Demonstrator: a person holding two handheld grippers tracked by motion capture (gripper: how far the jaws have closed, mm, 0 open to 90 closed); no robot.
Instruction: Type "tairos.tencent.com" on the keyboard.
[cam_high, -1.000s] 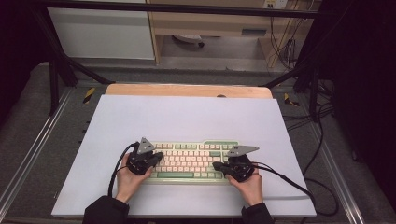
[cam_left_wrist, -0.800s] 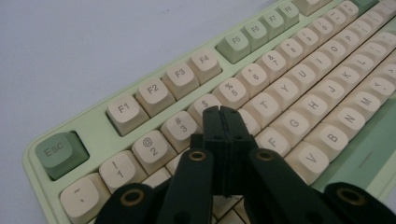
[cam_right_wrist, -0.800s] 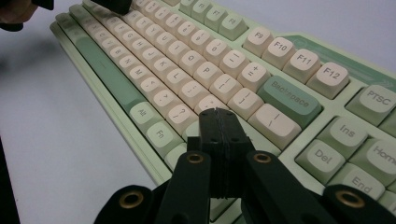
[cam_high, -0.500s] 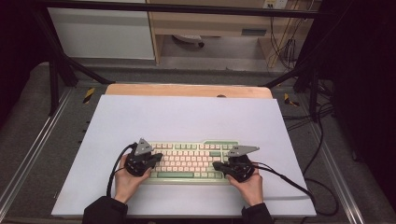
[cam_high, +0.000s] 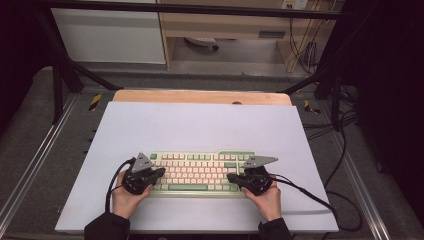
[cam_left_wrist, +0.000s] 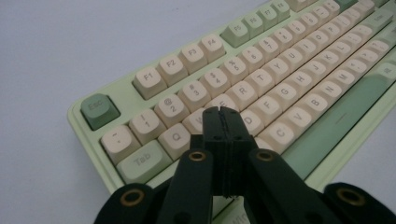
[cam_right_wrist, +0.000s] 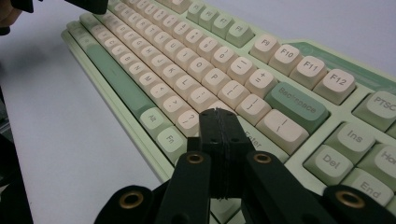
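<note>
Pale green rigid plastic keyboard (cam_high: 200, 172) with cream keys lies flat, near edge of white tabletop (cam_high: 200, 125). Light, stiff; grip its end edges. Left tool (cam_left_wrist: 223, 112) and right tool (cam_right_wrist: 218, 113) pressed together, empty, over keys.

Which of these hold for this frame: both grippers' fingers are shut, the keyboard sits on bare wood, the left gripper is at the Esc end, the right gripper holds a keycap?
1. Left gripper and right gripper have shut fingers. True.
2. The keyboard lies on bare wood. False: it lies on a white mat.
3. The left gripper is over the Esc end. True.
4. The right gripper holds a keycap. False: nothing is between its fingers.
</note>
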